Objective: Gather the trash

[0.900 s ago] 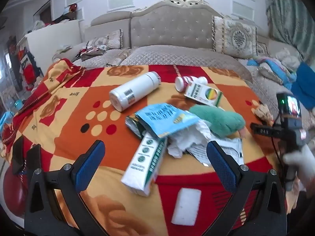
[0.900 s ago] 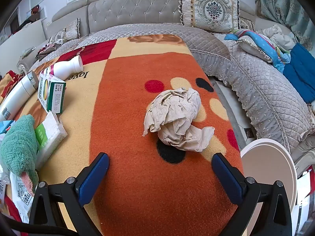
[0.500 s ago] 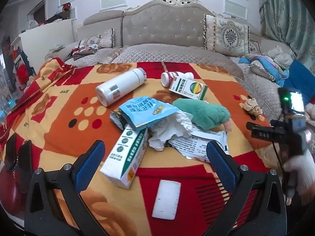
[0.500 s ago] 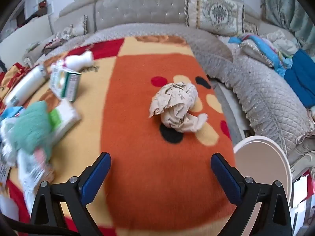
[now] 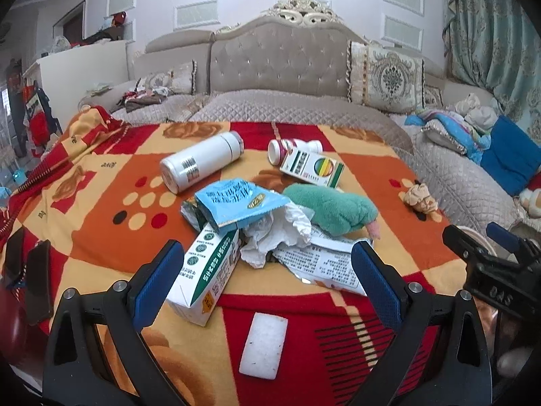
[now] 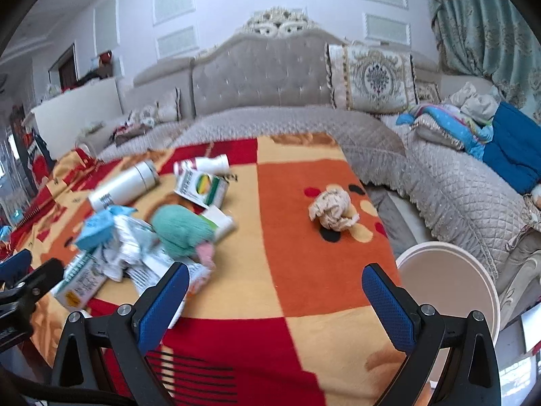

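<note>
Claws: left (image 5: pixel 267 270) and right (image 6: pixel 274 291) both wide, empty; two white bottles (image 5: pixel 203 160), one beige paper wad (image 6: pixel 333 211).

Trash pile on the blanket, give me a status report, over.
Both jaws open, empty. Trash pile untouched; crumpled paper ball lies apart near white bin. Green plush toy rests on the pile.

A crumpled paper ball (image 6: pixel 333 210) sits alone on the orange blanket (image 6: pixel 304 270), between the messy pile (image 6: pixel 135 237) and a round white bin (image 6: pixel 449 291).
</note>
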Action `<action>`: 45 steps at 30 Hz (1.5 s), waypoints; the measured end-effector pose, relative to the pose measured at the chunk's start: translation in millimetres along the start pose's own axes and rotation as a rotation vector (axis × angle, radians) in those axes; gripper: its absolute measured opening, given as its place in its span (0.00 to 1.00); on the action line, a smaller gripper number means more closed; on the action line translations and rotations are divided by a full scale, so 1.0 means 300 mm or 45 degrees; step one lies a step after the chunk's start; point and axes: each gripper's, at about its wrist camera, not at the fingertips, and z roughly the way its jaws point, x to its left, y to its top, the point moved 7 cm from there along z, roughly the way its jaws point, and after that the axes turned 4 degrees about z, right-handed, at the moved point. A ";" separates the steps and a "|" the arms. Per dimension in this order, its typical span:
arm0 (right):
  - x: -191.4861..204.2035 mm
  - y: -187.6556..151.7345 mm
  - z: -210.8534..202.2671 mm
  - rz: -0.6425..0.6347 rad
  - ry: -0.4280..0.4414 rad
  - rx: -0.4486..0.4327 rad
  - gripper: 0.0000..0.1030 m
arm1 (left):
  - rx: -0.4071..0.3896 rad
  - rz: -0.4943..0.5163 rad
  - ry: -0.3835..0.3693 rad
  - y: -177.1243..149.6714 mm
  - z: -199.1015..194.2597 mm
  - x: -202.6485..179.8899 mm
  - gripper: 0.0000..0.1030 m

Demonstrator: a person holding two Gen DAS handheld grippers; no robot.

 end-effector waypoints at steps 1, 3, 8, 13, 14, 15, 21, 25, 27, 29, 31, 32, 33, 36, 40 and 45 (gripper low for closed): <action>0.012 0.003 -0.018 -0.010 0.006 -0.028 0.98 | -0.011 0.000 0.003 0.003 -0.007 -0.001 0.96; 0.032 0.009 -0.037 -0.021 0.013 -0.065 0.98 | -0.027 0.001 0.006 0.008 -0.018 -0.003 0.96; 0.058 0.009 -0.073 -0.034 0.027 -0.114 0.98 | -0.059 -0.001 0.017 0.016 -0.037 0.002 0.96; 0.071 0.021 -0.096 -0.021 0.038 -0.139 0.99 | -0.063 -0.008 0.020 0.015 -0.037 0.008 0.96; 0.071 0.023 -0.100 -0.017 0.038 -0.144 0.98 | -0.063 -0.007 0.020 0.016 -0.037 0.008 0.96; 0.074 0.027 -0.104 -0.018 0.038 -0.149 0.99 | -0.062 -0.006 0.019 0.016 -0.037 0.008 0.96; 0.084 0.038 -0.126 -0.032 0.032 -0.182 0.98 | -0.065 -0.011 0.026 0.017 -0.038 0.013 0.96; 0.093 0.041 -0.129 -0.039 0.030 -0.191 0.99 | -0.069 -0.017 0.029 0.019 -0.035 0.018 0.96; 0.093 0.041 -0.129 -0.035 0.035 -0.187 0.98 | -0.070 -0.016 0.030 0.019 -0.036 0.017 0.96; 0.093 0.041 -0.128 -0.037 0.033 -0.184 0.99 | -0.071 -0.019 0.029 0.019 -0.037 0.019 0.96; 0.093 0.041 -0.128 -0.039 0.033 -0.185 0.99 | -0.070 -0.018 0.029 0.019 -0.037 0.017 0.96; 0.095 0.041 -0.128 -0.040 0.033 -0.186 0.99 | -0.071 -0.017 0.030 0.019 -0.037 0.017 0.96; 0.094 0.042 -0.129 -0.040 0.032 -0.187 0.99 | -0.071 -0.018 0.030 0.019 -0.037 0.017 0.96; 0.095 0.045 -0.131 -0.045 0.032 -0.188 0.98 | -0.071 -0.018 0.028 0.019 -0.037 0.017 0.96; 0.102 0.049 -0.138 -0.055 0.034 -0.198 0.99 | -0.074 -0.017 0.028 0.022 -0.038 0.019 0.96; 0.098 0.055 -0.143 -0.039 0.039 -0.201 0.99 | -0.076 -0.016 0.029 0.024 -0.039 0.021 0.96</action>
